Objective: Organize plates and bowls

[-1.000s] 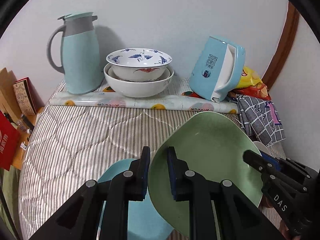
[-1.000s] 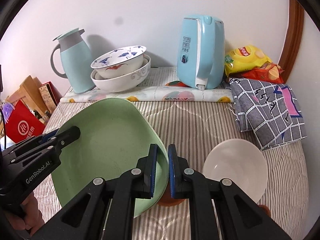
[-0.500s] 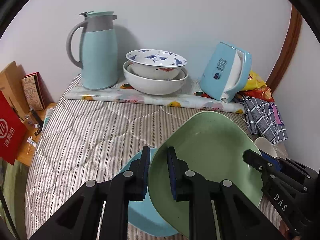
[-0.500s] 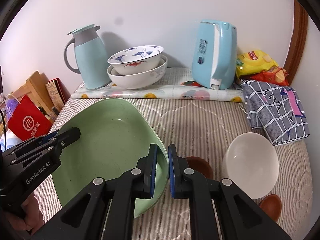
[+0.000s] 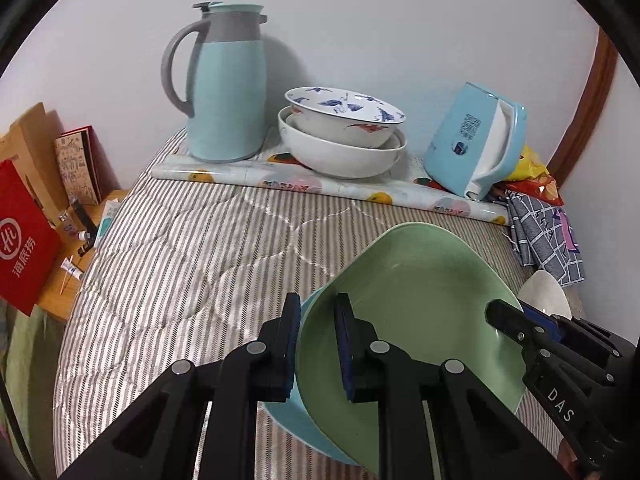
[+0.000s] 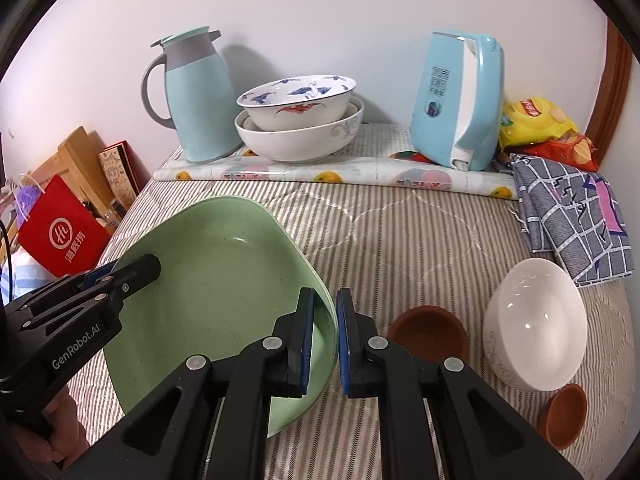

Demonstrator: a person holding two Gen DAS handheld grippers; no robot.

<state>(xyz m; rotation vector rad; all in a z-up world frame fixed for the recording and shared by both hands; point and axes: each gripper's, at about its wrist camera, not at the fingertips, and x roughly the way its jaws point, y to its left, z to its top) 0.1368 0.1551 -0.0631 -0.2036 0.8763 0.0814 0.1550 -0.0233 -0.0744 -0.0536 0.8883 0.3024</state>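
Note:
A large green plate (image 5: 420, 308) is held by both grippers, tilted above the striped bed cover. My left gripper (image 5: 317, 344) is shut on its left rim, my right gripper (image 6: 325, 336) is shut on its right rim (image 6: 320, 304). A light blue plate (image 5: 304, 428) lies under the green one, mostly hidden. A white bowl (image 6: 536, 324) lies on its side at the right, beside two small brown bowls (image 6: 428, 328) (image 6: 564, 416). Two stacked bowls (image 6: 300, 120), the upper with blue and red patterns, stand at the back.
A light blue thermos jug (image 5: 224, 84) and a blue kettle (image 6: 460, 100) flank the stacked bowls on a patterned mat (image 6: 360, 172). A checked cloth (image 6: 576, 216) and snack bags (image 6: 536, 120) lie at the right. A red bag (image 6: 60, 236) and boxes stand left.
Both grippers have carried the green plate leftward and a little back. The blue plate is now almost covered by it, and the brown bowls have come into the right view.

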